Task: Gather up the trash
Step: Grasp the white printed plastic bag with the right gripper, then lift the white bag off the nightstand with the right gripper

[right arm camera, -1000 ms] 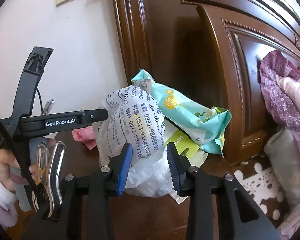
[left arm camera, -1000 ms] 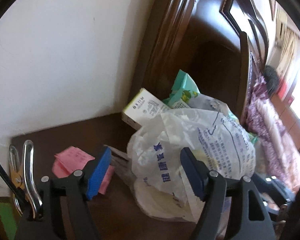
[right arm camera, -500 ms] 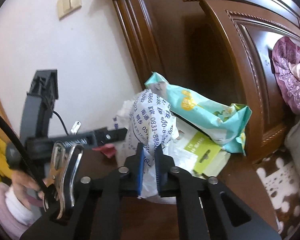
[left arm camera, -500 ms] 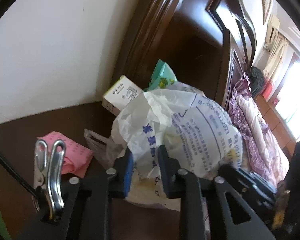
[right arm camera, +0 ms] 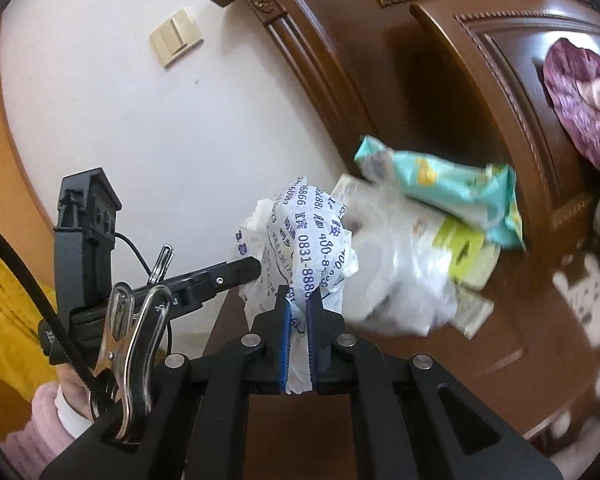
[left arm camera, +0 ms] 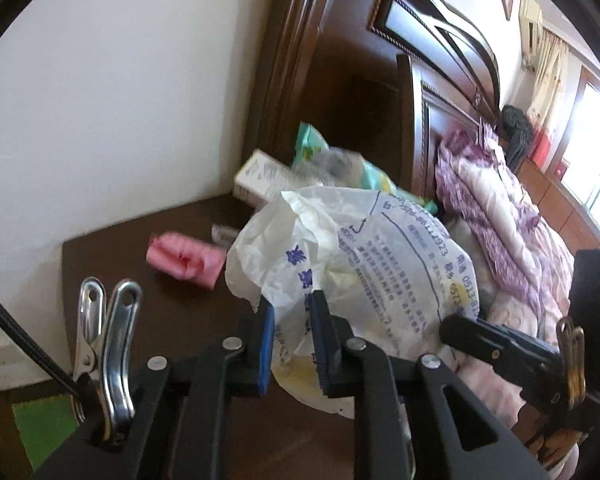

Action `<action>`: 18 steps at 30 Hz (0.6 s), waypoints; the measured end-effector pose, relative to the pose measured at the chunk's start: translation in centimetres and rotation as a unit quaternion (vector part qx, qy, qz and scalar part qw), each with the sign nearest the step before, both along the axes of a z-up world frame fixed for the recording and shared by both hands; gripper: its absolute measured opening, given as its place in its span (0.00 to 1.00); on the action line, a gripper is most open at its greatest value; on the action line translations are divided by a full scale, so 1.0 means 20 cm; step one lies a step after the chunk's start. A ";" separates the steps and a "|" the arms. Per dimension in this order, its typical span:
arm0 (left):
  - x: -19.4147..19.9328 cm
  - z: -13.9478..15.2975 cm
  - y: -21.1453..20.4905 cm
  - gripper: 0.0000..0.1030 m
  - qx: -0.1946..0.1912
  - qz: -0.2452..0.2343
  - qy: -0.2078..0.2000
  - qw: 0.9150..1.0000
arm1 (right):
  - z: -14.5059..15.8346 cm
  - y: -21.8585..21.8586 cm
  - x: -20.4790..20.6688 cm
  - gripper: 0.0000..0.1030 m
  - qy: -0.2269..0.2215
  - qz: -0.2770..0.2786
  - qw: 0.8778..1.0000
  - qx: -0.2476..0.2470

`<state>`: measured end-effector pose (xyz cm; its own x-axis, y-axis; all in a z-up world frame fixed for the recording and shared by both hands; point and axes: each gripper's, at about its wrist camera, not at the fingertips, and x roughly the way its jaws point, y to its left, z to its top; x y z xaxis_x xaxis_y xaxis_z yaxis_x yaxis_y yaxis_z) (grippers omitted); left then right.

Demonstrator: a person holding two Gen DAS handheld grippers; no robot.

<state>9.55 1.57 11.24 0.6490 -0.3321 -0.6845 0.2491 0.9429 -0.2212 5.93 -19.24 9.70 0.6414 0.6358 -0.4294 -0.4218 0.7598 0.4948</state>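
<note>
A white plastic bag (left arm camera: 384,264) with blue print is held between both grippers above the dark wooden nightstand (left arm camera: 112,264). My left gripper (left arm camera: 292,340) is shut on the bag's near edge. My right gripper (right arm camera: 298,340) is shut on another fold of the same bag (right arm camera: 308,248). On the nightstand lie a crumpled pink paper (left arm camera: 184,260), a white carton (left arm camera: 260,180) and a teal wipes packet (right arm camera: 452,196). A clear plastic bag (right arm camera: 404,280) lies by the packet.
The dark wooden headboard (left arm camera: 340,80) stands behind the nightstand. A bed with a purple floral quilt (left arm camera: 500,216) lies to the right. The white wall (left arm camera: 120,100) with a light switch (right arm camera: 176,42) is on the left.
Both grippers have closed on the white bag and lifted it off the nightstand. The pink paper and the clear bag underneath now show.
</note>
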 end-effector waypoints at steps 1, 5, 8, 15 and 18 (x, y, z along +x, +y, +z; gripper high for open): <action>-0.04 -0.02 0.00 0.17 0.005 -0.002 0.008 1.000 | -0.02 -0.01 -0.03 0.08 0.011 0.002 1.000 0.004; -0.16 -0.09 -0.01 0.17 0.030 -0.014 0.029 0.999 | -0.08 -0.02 -0.10 0.08 0.043 0.004 0.999 -0.001; -0.21 -0.14 -0.03 0.17 0.046 -0.023 0.038 0.998 | -0.14 -0.01 -0.13 0.10 0.065 -0.010 0.997 -0.045; -0.28 -0.14 -0.05 0.37 0.057 -0.032 0.036 0.997 | -0.17 -0.08 -0.19 0.27 0.066 -0.053 0.992 -0.097; -0.30 -0.11 -0.05 0.45 0.063 -0.026 0.021 0.997 | -0.13 -0.11 -0.22 0.30 0.047 -0.065 0.992 -0.101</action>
